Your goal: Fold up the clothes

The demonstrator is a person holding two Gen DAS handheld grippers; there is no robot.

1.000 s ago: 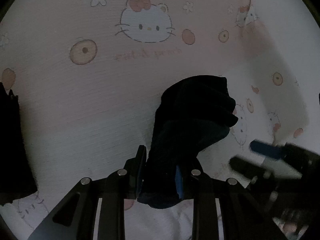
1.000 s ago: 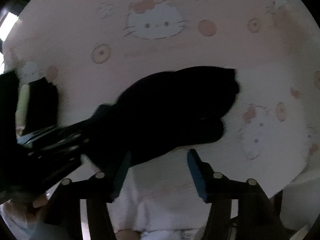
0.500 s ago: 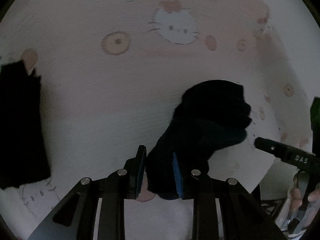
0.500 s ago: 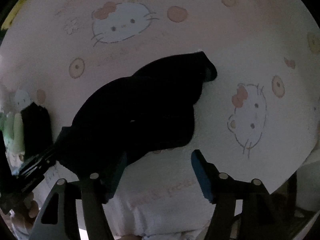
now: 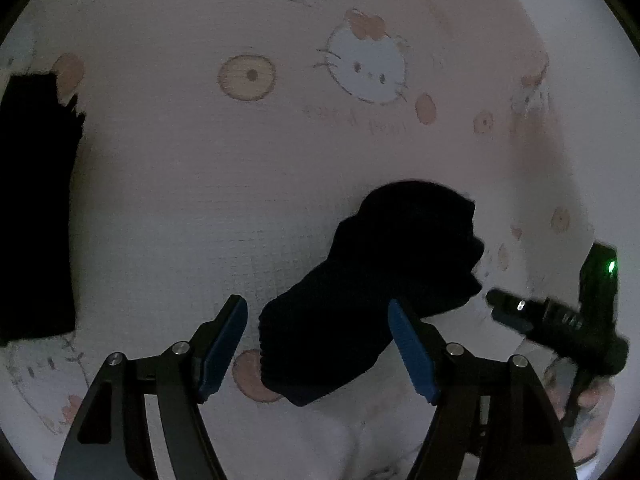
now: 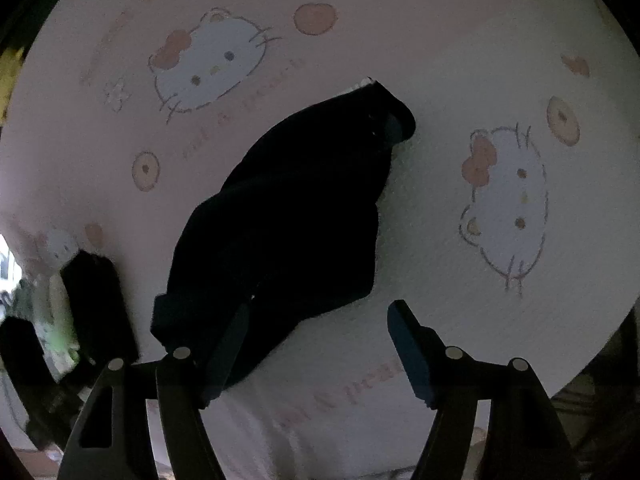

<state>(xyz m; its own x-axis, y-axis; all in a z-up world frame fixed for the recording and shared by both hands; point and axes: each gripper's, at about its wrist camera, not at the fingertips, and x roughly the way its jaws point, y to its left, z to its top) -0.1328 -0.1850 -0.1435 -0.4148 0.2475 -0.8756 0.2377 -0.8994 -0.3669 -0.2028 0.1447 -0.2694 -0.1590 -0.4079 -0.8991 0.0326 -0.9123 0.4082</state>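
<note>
Your left gripper (image 5: 318, 354) is opening, its pads spread beside the near end of the sock (image 5: 372, 288) without pressing it. Your right gripper (image 6: 318, 350) is opening too, with only sheet (image 6: 440, 208) between its pads; the sock lies just beyond its left pad. The sock looks soft, light and limp, so take it at the ribbed near end. Left of the sock, well apart, lies another dark cloth (image 5: 36, 208)

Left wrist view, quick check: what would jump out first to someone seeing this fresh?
A bunched dark garment lies on the pink cartoon-cat sheet, its near end between the pads of the left gripper, whose jaws are opening. Another dark cloth sits at the left edge, and the right gripper pokes in from the right.
</note>
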